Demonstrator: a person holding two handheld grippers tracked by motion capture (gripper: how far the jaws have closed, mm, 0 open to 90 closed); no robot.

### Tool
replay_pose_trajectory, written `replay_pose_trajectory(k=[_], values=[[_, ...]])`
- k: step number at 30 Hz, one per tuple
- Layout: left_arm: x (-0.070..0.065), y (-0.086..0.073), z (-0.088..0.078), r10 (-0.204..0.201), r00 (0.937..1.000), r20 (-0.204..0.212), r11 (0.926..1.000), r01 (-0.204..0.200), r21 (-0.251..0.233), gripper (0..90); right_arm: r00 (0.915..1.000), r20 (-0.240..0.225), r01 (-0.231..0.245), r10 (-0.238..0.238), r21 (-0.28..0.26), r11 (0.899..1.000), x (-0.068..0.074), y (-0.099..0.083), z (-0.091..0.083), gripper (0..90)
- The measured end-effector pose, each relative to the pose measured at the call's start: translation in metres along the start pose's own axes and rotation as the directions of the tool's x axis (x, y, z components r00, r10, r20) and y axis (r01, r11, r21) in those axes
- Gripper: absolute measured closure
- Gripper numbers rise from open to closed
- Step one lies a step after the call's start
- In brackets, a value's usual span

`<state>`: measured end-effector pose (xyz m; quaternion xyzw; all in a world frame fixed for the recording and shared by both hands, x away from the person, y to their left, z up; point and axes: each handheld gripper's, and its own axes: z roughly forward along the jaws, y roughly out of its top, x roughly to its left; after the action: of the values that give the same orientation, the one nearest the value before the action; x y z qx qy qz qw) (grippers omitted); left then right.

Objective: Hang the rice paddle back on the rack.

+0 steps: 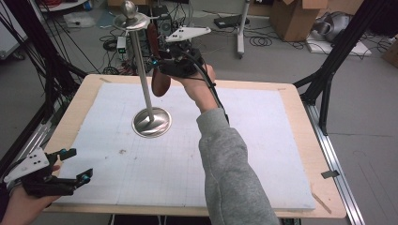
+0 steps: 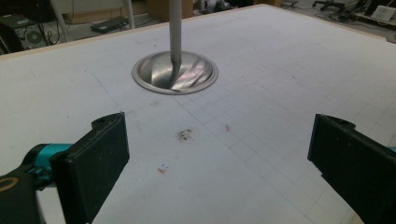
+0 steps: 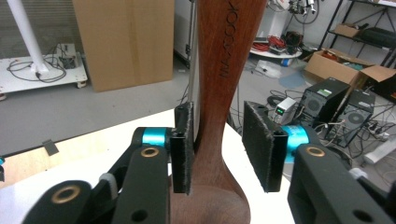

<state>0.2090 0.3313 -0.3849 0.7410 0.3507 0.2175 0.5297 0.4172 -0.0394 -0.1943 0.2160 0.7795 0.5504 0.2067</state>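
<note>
We see the right hand-held gripper (image 3: 217,149) raised beside the stand (image 1: 143,70), its jaws apart around a wooden spoon (image 3: 219,93). In the right gripper view the left pad sits right against the spoon's handle, while a gap shows between the handle and the right pad, so the spoon is not clamped. The spoon hangs upright along the stand's pole, its bowl (image 1: 161,83) downward, its top up by the stand's disc; what holds it there we cannot tell. The stand's round base (image 1: 151,122) rests on the white mat (image 1: 244,154) that covers the tabletop (image 1: 300,101).

Our left hand-held gripper (image 1: 72,165) rests low at the near left corner of the mat, its jaws wide apart with nothing between them. In the left gripper view it faces the stand's base (image 2: 175,72) across bare mat.
</note>
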Motion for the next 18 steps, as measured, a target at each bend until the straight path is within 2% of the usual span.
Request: replay_pose_trajectory(k=[5,9,11,14,16,18], values=[[0.000,0.000,0.000,0.000,1.0000,-0.001,1.0000,0.000,0.004,5.9,1.0000,-0.005,-0.005,0.005,-0.004,1.000,-0.002,-0.004,-0.001,53.2],[0.001,0.000,0.001,-0.002,1.0000,-0.003,1.0000,0.002,0.003,5.9,0.9996,-0.012,-0.027,0.027,0.000,1.000,-0.004,-0.006,-0.004,44.4],[0.001,0.000,0.002,-0.003,1.0000,-0.001,1.0000,0.003,0.001,5.8,0.9991,-0.030,-0.029,0.029,0.001,1.000,-0.004,-0.006,-0.006,41.5],[0.000,0.002,0.006,-0.008,0.9998,0.020,0.9999,0.008,-0.011,5.8,0.9987,-0.052,0.003,-0.004,-0.018,1.000,-0.003,-0.007,-0.010,39.2],[-0.002,0.003,0.009,0.000,0.9994,0.034,1.0000,0.000,-0.007,5.9,0.9979,-0.065,-0.005,0.004,-0.023,1.000,-0.003,-0.009,-0.010,34.5],[-0.002,0.003,0.013,0.000,0.9990,0.044,1.0000,0.000,-0.005,5.9,0.9983,-0.059,-0.003,0.003,-0.014,1.000,-0.003,-0.012,-0.010,28.7]])
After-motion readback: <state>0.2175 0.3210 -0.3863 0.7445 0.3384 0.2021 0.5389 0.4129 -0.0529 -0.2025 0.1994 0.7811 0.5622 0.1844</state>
